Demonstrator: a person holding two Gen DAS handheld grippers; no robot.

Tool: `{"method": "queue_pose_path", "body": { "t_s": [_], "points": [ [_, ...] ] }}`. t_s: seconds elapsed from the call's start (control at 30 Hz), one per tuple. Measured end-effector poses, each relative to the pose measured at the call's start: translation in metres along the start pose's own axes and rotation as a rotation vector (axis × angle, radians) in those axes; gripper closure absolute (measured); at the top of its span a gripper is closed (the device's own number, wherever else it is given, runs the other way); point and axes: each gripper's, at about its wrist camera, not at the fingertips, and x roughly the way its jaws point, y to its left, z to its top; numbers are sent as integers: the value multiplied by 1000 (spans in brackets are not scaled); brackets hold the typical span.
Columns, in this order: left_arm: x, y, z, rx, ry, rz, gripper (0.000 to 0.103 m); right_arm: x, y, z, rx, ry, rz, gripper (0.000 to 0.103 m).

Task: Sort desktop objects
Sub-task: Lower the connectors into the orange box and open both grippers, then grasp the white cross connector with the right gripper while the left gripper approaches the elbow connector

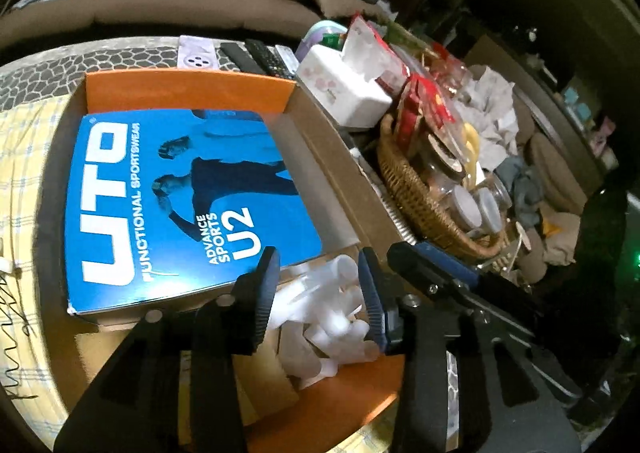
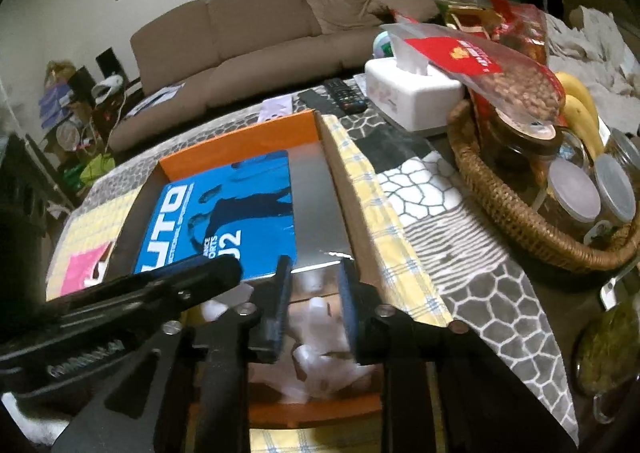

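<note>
**Box part filled, most of the tabletop still unsorted**

I judge the sort to be in its early part. The tabletop (image 2: 472, 285), under a patchwork cloth, is still crowded on its right side, while the open cardboard box (image 1: 224, 93) with orange flaps is the only place that looks like a collecting point. From both wrist views I see the box sitting on the cloth near me, and inside it the blue sportswear package (image 1: 188, 205) lies flat, filling most of the floor. In the near corner of the box lies a pile of small white plastic pieces (image 1: 336, 317); motion blur keeps me from saying what they are.

Still outside the box, as far as I can see: the wicker basket (image 2: 516, 213) holding lidded jars, snack bags and bananas, just beside the box on the right; the white tissue box (image 2: 416, 101) behind it; and the black remote controls (image 2: 344, 93) at the far edge of the tabletop. Whether those belong in the box or elsewhere I cannot tell.

My left gripper (image 1: 320, 293) hangs over the white pieces with its jaws apart, nothing pressed between them. My right gripper (image 2: 316, 305) is over the same corner, jaws also apart and empty, with the white pieces visible below the gap. Both look free to go for the next item.
</note>
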Motion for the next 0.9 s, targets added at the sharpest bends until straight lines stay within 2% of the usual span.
{"method": "queue_pose_path", "body": {
  "t_s": [0.17,0.23,0.37,0.57,0.63,0.9],
  "points": [
    [-23,6,3,-5,-31,-2,55,-8,5,4,-3,-28,-1,68],
    [-34,10,5,-8,-39,-1,52,-11,10,5,-9,-38,5,63],
    [-66,20,4,13,-81,37,32,-14,24,7,-24,-47,24,56],
    [-117,49,-1,19,-117,97,6,-16,62,7,-80,-55,66,40],
    [-133,60,-4,14,-127,112,5,-17,77,7,-98,-61,86,36],
    [-192,128,-17,-53,-158,225,5,-17,138,8,-147,-61,166,36]
  ]
}}
